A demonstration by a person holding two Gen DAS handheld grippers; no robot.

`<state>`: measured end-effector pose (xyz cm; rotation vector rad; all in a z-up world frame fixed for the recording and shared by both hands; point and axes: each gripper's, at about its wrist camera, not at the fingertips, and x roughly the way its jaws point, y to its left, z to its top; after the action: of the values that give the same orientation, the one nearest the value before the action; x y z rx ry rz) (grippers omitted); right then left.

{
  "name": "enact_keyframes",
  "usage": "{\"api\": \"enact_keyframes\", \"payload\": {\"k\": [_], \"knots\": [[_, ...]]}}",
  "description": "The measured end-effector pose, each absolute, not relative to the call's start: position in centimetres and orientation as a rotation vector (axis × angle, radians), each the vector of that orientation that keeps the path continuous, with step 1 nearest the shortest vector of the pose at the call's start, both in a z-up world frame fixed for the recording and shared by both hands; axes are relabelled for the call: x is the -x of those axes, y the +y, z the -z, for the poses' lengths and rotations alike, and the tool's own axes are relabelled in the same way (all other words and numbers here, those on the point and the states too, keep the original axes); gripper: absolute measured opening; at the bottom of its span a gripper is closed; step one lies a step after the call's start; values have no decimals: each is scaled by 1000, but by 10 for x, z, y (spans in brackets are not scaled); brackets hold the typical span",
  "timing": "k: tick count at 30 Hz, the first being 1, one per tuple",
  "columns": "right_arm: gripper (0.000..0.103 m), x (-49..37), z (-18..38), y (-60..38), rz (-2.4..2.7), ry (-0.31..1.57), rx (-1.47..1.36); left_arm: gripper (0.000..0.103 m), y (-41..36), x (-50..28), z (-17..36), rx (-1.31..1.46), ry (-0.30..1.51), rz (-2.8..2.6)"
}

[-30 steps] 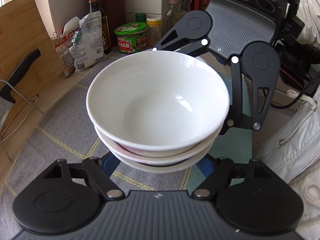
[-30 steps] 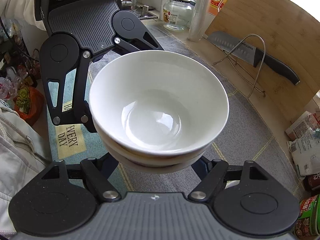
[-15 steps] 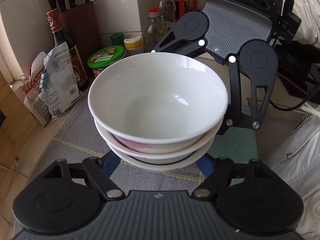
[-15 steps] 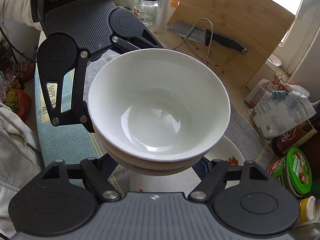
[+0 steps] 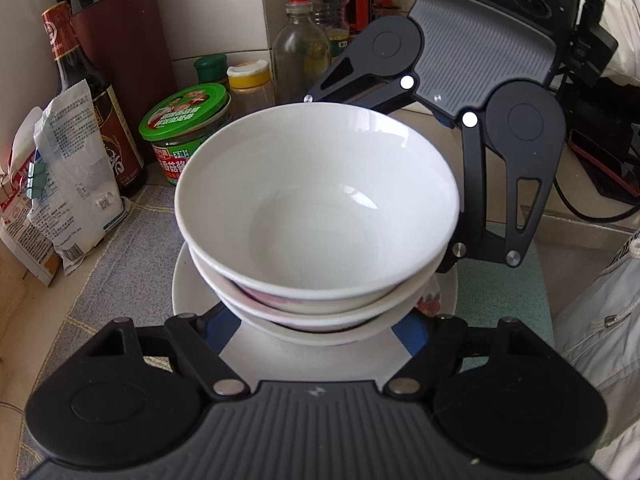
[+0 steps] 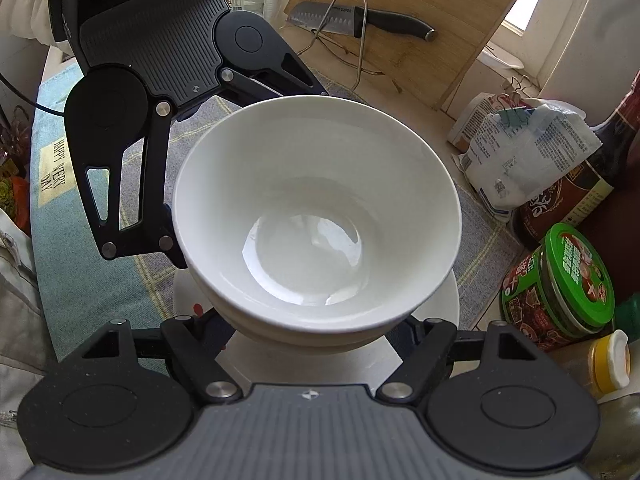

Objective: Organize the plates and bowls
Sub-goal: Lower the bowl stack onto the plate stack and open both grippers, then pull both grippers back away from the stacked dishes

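Note:
A stack of three white bowls (image 5: 316, 208) hangs between my two grippers, which face each other from opposite sides. My left gripper (image 5: 316, 332) is shut on the stack, its blue-padded fingers (image 5: 222, 330) pressing the lowest bowl's sides. My right gripper (image 6: 314, 332) is shut on the same stack of bowls (image 6: 316, 216) from the other side, and its finger (image 5: 476, 184) shows behind the bowls in the left wrist view. Directly under the stack lies a white plate (image 5: 192, 288) with a red pattern, also seen as the plate (image 6: 444, 304). Whether the stack touches the plate I cannot tell.
A green-lidded jar (image 5: 188, 128), a dark sauce bottle (image 5: 92, 100), clipped bags (image 5: 68, 184) and a knife block (image 5: 120, 40) crowd the wall side. A cutting board, a knife (image 6: 360, 20) and a wire rack stand behind. A person's white jacket (image 5: 600, 340) is at the counter edge.
Both grippers carried the bowl stack sideways along the mat toward the jars and bottles. The plate came into view and now lies under the stack. Both grips are unchanged.

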<state>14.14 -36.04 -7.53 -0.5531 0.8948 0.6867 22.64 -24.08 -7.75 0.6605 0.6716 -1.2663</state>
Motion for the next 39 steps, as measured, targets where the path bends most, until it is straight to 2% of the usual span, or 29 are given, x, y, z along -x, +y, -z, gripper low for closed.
{"api": "enact_keyframes", "payload": {"k": [20,23,24,26,28,36,39], "knots": [[82,-150,83,-371,-698,919,542,81,-248,-242,88,-620,728,1279],[85,-151,83,-371,-693,924,540,81,-247,-243,89,-620,727,1280],[93,-150,82,-371,-697,918,533,82,-247,-243,88,-619,724,1278],[103,-149,79,-373,-709,894,504,93,-244,-242,85,-603,702,1271],[103,-149,78,-373,-707,896,485,98,-240,-240,81,-586,674,1251],[103,-134,69,-374,-600,877,438,99,-203,-223,64,-494,582,1117],[103,-122,55,-367,-486,861,414,103,-182,-213,45,-416,502,1007]]}}
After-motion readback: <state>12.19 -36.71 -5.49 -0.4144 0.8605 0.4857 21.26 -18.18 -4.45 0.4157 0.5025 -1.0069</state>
